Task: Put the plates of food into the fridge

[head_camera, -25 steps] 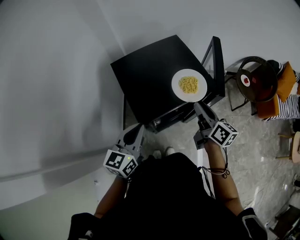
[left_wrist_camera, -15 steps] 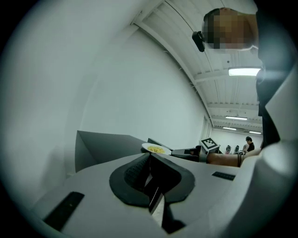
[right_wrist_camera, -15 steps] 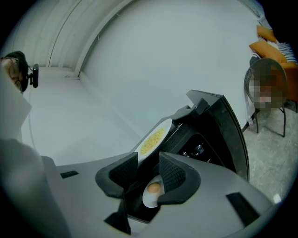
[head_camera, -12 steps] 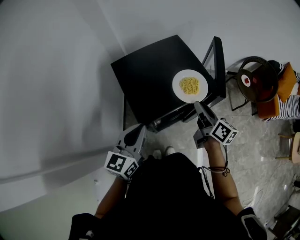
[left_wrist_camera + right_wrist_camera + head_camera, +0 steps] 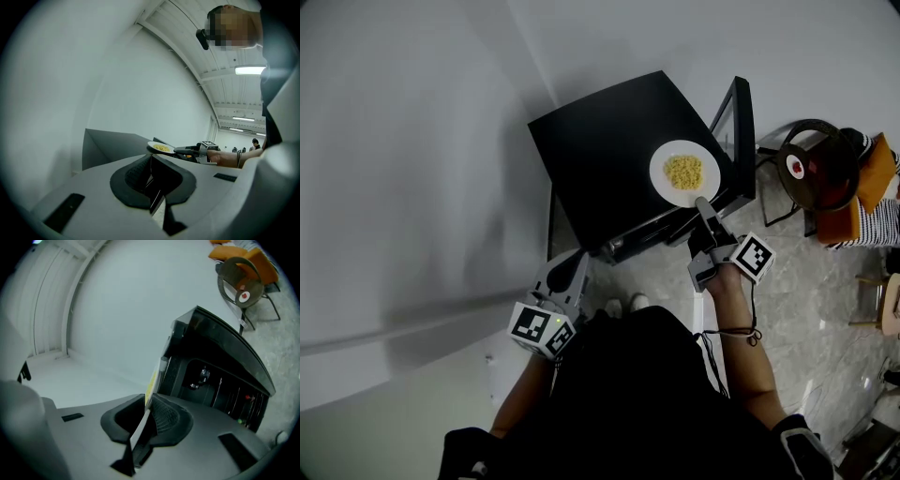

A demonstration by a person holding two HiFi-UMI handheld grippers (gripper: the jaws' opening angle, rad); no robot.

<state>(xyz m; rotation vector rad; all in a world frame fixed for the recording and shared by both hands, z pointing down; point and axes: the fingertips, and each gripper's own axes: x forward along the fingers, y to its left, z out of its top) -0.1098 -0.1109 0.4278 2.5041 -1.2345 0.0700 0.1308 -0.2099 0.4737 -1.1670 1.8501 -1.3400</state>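
At plate's near rim: right gripper [image 5: 701, 202], jaws just closing, pinching the white plate [image 5: 662, 178] of yellow food [image 5: 682, 171]. Plate sits on black fridge top [image 5: 600, 141], beside upright door panel [image 5: 746, 131]. Left gripper [image 5: 573, 257]: pressed together, empty, held low. Round chair [image 5: 825, 183] at right.

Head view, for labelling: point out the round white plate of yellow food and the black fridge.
round white plate of yellow food [image 5: 657, 176]: head view, bare left rim.
black fridge [image 5: 600, 141]: head view, bare top.

Round white plate [image 5: 660, 174] of yellow food [image 5: 682, 172], lying flat atop the black fridge [image 5: 600, 141], near its front edge
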